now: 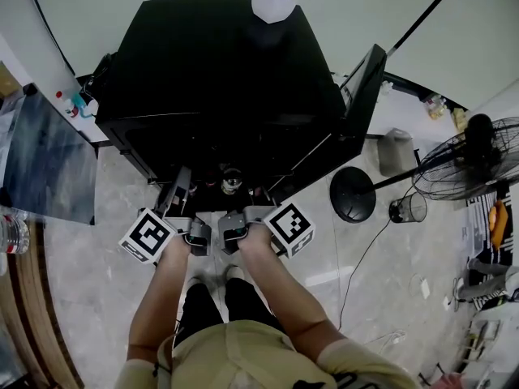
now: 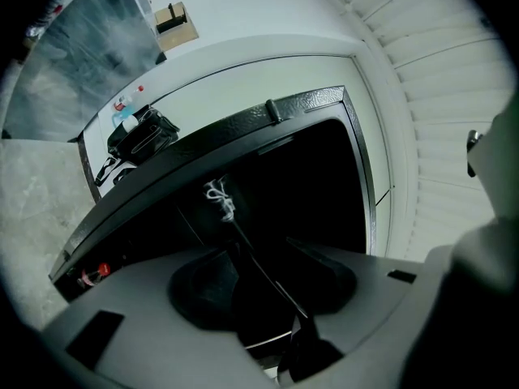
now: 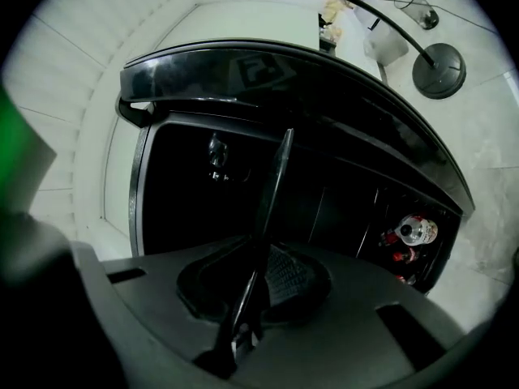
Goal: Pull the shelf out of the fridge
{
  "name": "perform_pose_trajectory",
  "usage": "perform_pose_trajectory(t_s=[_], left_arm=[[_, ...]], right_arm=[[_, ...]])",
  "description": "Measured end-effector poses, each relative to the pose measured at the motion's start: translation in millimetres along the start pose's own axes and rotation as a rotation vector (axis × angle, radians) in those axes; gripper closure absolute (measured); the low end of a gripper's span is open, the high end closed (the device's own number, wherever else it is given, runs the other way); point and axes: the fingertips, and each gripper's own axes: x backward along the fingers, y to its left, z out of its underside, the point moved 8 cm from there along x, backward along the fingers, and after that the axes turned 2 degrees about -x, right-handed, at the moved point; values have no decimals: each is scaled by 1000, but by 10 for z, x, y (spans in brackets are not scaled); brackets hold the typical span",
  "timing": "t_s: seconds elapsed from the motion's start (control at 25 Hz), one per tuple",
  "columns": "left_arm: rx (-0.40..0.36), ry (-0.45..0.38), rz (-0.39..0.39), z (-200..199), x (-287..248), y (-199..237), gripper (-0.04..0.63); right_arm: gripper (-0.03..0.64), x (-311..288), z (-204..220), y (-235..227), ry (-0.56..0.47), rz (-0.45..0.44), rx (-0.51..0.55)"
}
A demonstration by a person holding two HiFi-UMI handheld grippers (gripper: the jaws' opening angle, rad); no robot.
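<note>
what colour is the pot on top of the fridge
White pot, best in head view.

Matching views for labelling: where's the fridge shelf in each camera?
Head view: not distinguishable; lost in the dark opening ahead of the left gripper and right gripper.
Left gripper view: the shelf is edge-on, a thin line at lower centre between that gripper's open jaws.
Right gripper view: also edge-on, a dark strip running from centre down into the jaws clamped on it.
Shared landmark: the black fridge, with its opening's frame.
</note>
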Motion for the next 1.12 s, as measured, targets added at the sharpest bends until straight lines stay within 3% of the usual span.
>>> perform_pose_trajectory(t_s=[0.16, 0.28, 0.68, 0.8, 0.96, 1.12], left_arm=[[-1, -10, -13, 0, 19, -4, 434], [-2, -18, 21, -13, 26, -29, 439], [21, -10, 18, 36, 279, -56, 512], [31, 6, 17, 61, 423, -78, 518], [57, 31, 79, 101, 532, -139, 520], [68, 57, 64, 134, 715, -177, 523]], right_arm=[[572, 98, 24, -2, 9, -8, -1], [572, 183, 39, -1, 14, -5, -4], [572, 468, 93, 17, 29, 0, 12], [566, 597, 115, 55, 31, -1, 56], [563, 765, 146, 89, 32, -5, 72], [563, 951, 196, 141, 31, -1, 78]])
